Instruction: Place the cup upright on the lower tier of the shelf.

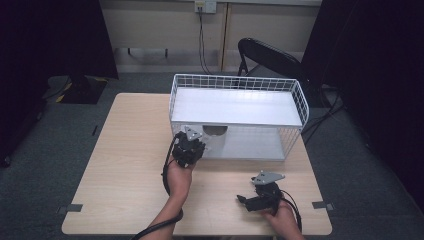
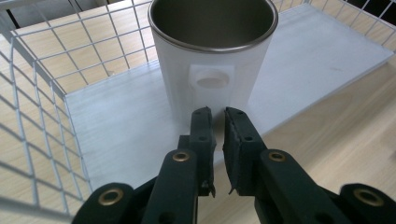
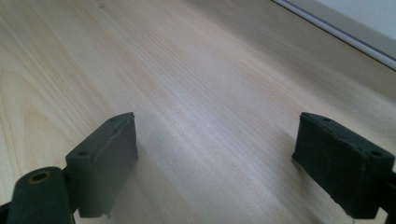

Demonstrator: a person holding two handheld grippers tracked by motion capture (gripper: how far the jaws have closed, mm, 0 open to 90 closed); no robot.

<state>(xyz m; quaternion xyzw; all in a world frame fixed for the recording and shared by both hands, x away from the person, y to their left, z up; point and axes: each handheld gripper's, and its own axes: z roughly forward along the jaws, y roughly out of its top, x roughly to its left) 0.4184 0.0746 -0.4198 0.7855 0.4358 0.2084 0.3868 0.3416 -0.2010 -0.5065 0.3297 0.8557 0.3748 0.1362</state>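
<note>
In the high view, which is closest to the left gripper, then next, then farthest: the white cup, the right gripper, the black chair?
1. White cup, right by the left gripper, inside the wire rack.
2. Right gripper, near the table's front edge.
3. Black chair, behind the rack.

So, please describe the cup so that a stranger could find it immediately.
Look at the white wire rack on the far half of the wooden table. Under its shelf, on the lower white board, stands a cup, just ahead of the left gripper. It is white outside, bare metal inside.
</note>
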